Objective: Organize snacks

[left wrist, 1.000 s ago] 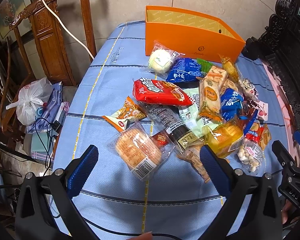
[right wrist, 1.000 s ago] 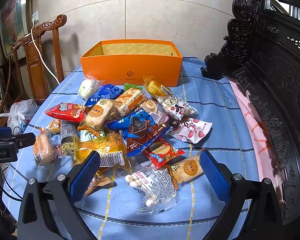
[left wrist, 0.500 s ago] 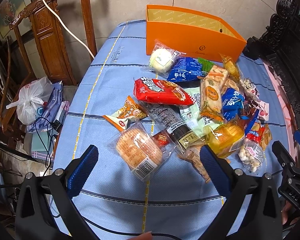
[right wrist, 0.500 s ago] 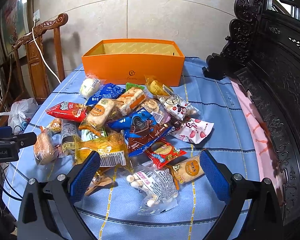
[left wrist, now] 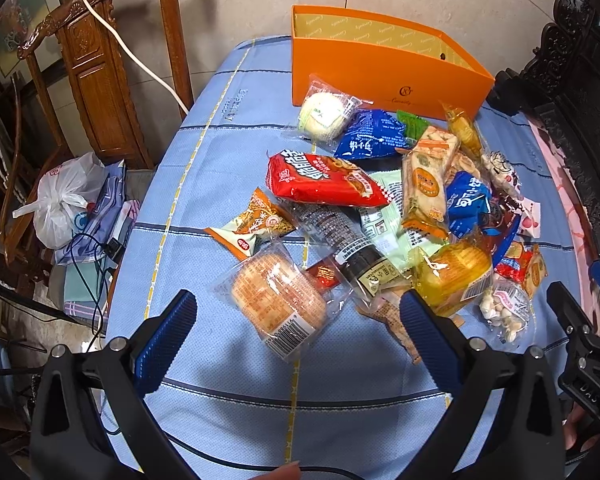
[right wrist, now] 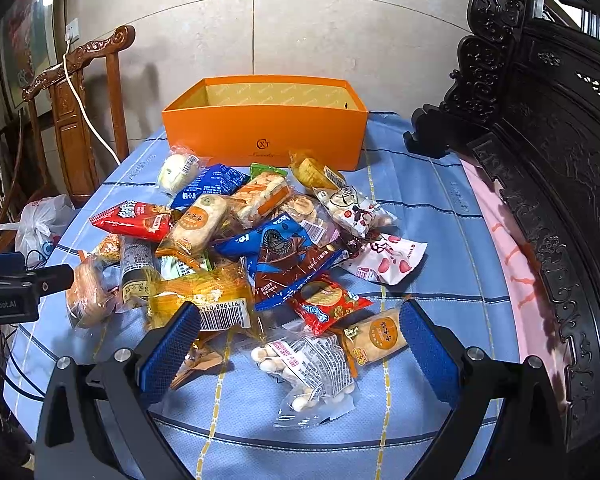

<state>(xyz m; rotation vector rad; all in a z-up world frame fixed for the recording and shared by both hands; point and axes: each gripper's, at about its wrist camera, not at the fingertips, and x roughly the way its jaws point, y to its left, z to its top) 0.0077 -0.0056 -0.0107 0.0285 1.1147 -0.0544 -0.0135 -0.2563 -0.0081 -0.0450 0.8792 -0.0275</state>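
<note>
Both claws fill the bottom of their views, and both hold nothing: the left claw (left wrist: 298,312) has its blue pads spread wide apart, and the right claw (right wrist: 300,322) is spread just as wide. Beneath them a desk (left wrist: 228,152) in a blue striped cloth takes up most of each frame. At the upper middle stands an open orange box (right wrist: 268,136), which looks empty as far as its inside shows. Between box and claws, across the centre, lies a heap of wrapped snacks (right wrist: 260,240), many overlapping. Nearest the left claw, at lower centre, is a round bun (left wrist: 278,300) in clear film. Nearest the right claw, at lower centre, lie a clear bag of small white sweets (right wrist: 308,368) and, touching it on the right, a small orange packet (right wrist: 378,338). All appear light, soft and crinkly. The film is probably slippery, and the bun would likely crush, so pinching a sealed edge seems safest.
</note>
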